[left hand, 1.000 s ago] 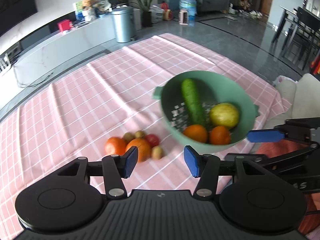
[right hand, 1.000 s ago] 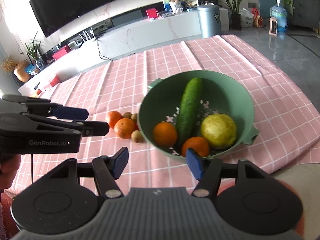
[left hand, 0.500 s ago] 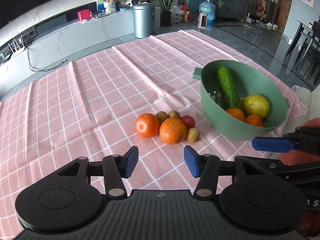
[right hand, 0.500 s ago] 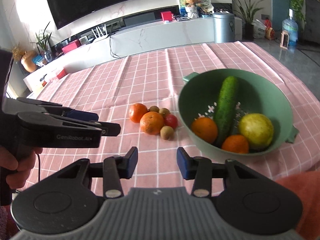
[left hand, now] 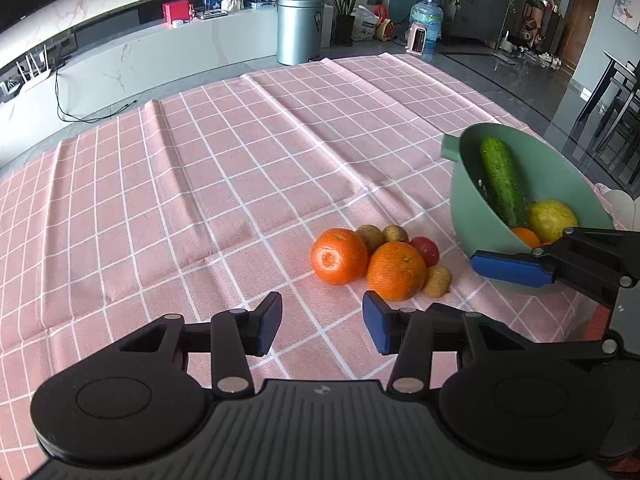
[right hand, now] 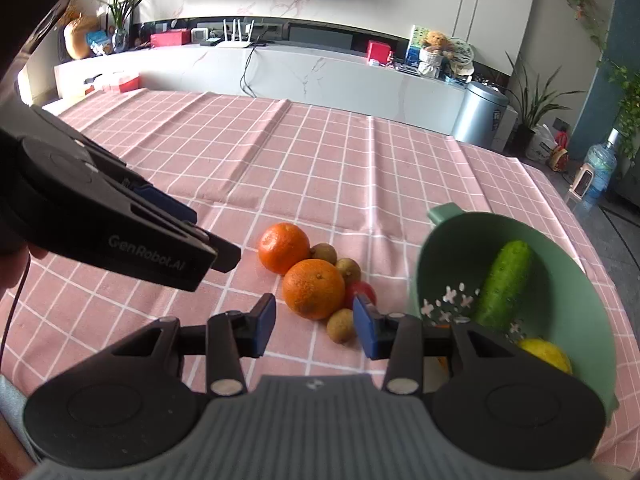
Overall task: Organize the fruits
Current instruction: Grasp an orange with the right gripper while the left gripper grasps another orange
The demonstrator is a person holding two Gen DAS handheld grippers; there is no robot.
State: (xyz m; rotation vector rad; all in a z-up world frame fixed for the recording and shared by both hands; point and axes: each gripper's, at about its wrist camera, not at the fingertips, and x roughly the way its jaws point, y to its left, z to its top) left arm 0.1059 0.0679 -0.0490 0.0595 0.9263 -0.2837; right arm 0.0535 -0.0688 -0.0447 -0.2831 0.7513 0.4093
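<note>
On the pink checked cloth lie two oranges, a small red fruit and several small brown fruits. To their right a green colander bowl holds a cucumber, a yellow-green fruit and oranges. My left gripper hovers just short of the pile, its jaws closing with nothing between them. My right gripper is open, and the nearer orange sits just beyond its tips. One of its blue pads shows in front of the bowl.
The cloth stretches wide to the left and behind the pile, with a few raised folds. The left gripper's body fills the left side of the right wrist view. A low white cabinet and a metal bin stand beyond the table.
Both grippers have come down and swung left from the bowl toward the loose fruit pile. The right jaws have narrowed clearly, and the left jaws a little.
</note>
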